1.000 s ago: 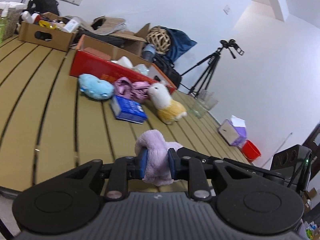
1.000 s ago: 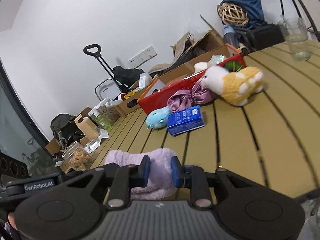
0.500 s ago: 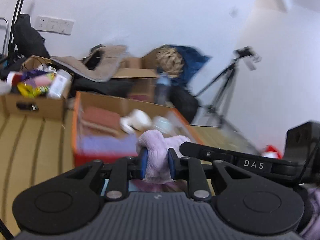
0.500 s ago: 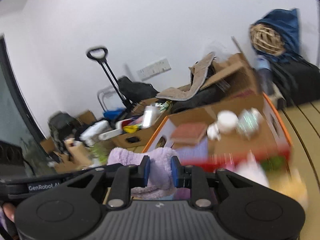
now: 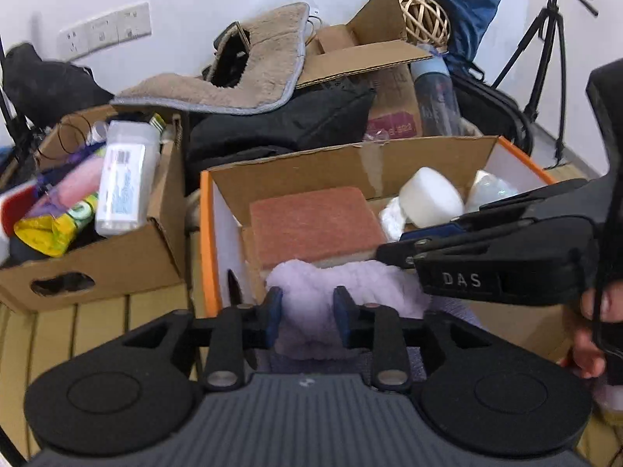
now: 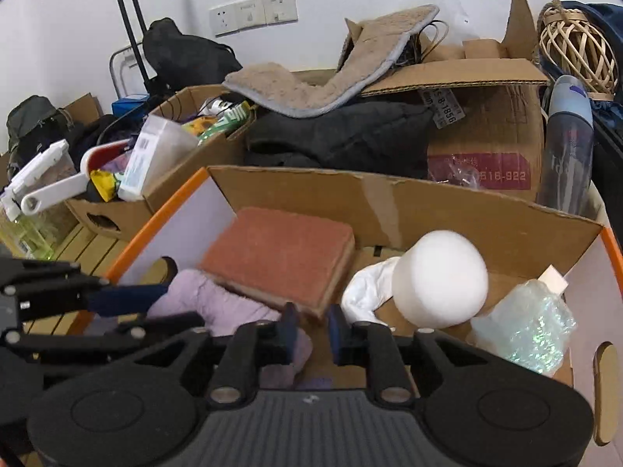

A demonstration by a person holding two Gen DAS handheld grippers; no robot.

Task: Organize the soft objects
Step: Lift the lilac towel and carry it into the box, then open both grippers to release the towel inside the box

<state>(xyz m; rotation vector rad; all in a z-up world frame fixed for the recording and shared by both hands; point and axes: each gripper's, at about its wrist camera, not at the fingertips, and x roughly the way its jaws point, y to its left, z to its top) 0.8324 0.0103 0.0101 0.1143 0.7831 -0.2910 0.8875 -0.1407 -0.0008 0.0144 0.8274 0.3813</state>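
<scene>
Two grippers over orange-edged box (image 6: 389, 198). Left gripper (image 5: 307, 313) opening, lilac fluffy cloth (image 5: 331, 284) between pads, draped inside box beside red sponge block (image 6: 280, 257). Right gripper (image 6: 311, 330) opening, nothing between its pads. Cloth delivery nearly done; release and withdrawal remain.
</scene>
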